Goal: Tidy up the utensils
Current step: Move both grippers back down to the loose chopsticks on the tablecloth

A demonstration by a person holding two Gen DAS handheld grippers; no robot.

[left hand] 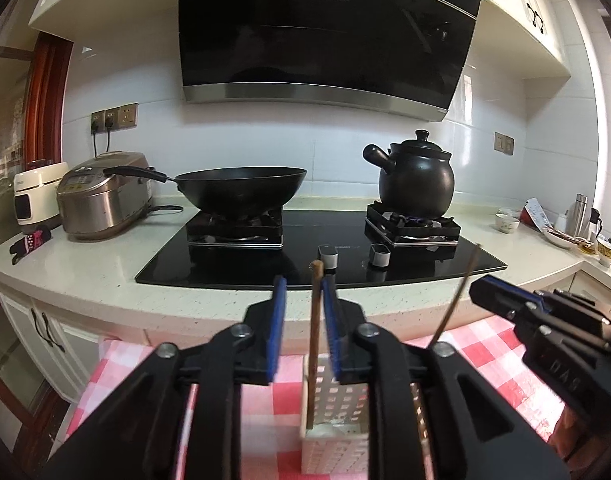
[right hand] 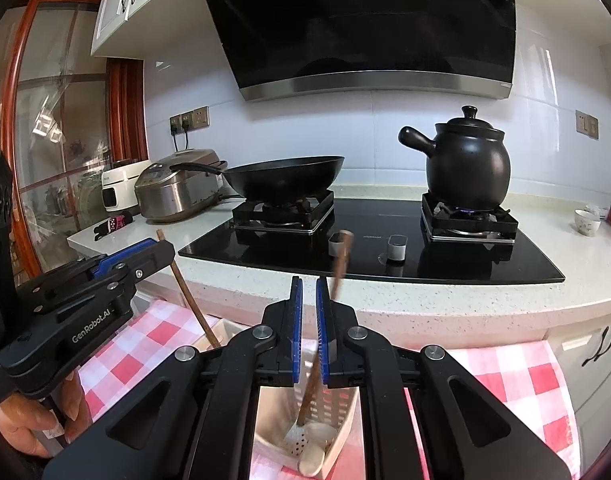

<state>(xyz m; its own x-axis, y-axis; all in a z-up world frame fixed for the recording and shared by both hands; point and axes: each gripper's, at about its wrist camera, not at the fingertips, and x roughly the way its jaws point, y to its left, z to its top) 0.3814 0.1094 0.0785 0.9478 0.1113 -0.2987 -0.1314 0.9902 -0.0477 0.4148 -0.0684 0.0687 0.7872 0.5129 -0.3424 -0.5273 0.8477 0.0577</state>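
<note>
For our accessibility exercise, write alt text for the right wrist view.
A right gripper closes its blue jaws around a wooden chopstick standing in a white utensil holder on a red checked cloth; behind are a wok and black clay pot.

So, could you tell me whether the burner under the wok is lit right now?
No: the burner under the wok shows no flame, whereas a blue flame burns beneath the black clay pot in the right wrist view.

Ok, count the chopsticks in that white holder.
2. One chopstick stands between the left gripper's jaws. The other chopstick shows leaning between the right gripper's jaws. Both reach into the white holder. More may be hidden behind the grippers.
</note>
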